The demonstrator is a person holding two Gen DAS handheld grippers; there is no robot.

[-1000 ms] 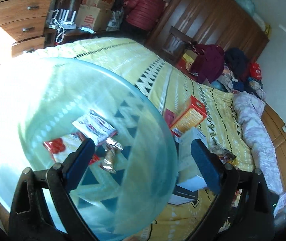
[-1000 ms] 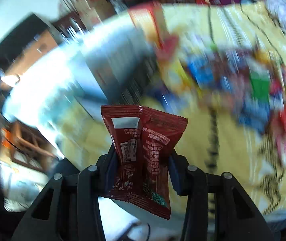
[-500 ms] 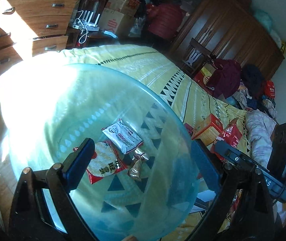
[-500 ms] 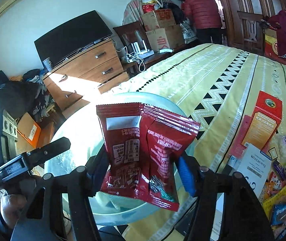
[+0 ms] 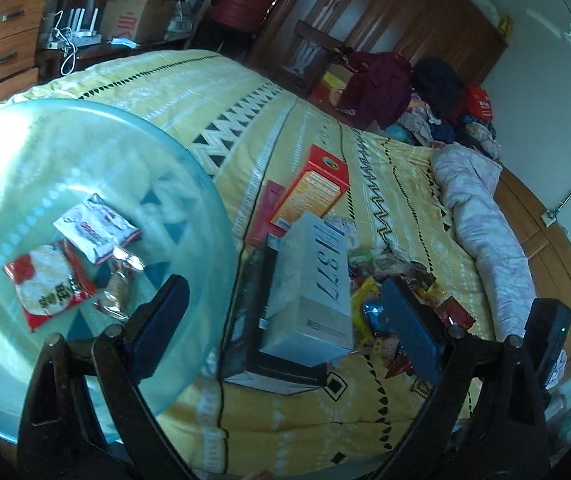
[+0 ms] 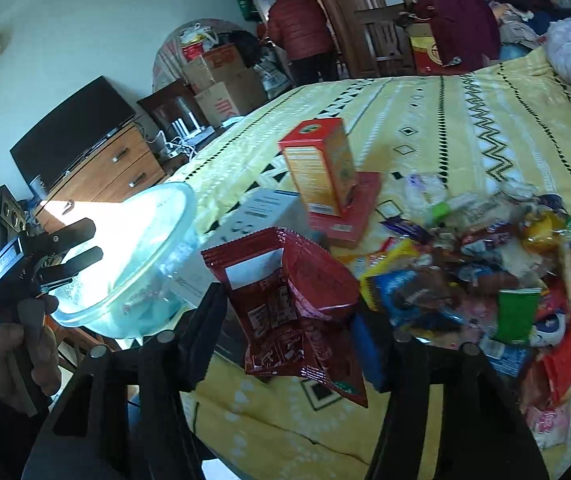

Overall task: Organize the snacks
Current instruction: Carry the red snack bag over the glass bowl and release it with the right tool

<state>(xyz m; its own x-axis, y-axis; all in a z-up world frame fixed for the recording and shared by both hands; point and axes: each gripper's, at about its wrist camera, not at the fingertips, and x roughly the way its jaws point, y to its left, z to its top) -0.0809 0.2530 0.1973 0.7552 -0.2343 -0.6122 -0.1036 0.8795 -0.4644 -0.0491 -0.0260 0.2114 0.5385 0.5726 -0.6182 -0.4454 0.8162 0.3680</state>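
Resting at the bed's left edge, a clear round glass bowl (image 5: 189, 168) held a white snack packet (image 5: 97, 229), a red-and-white rice-cracker packet (image 5: 47, 282) and a small gold-wrapped candy (image 5: 119, 286), with the left gripper (image 5: 285, 312) spread wide and empty just in front of it. Beside the bowl on the yellow patterned bedspread (image 5: 305, 128) lay a grey rectangular carton (image 5: 311, 292) and an orange-and-red cardboard box (image 5: 313, 188), while the right gripper (image 6: 293, 320), with the heap of loose assorted snacks (image 6: 497, 280) to its right, pinched a dark red foil snack pouch (image 6: 289, 288) above the bedspread.
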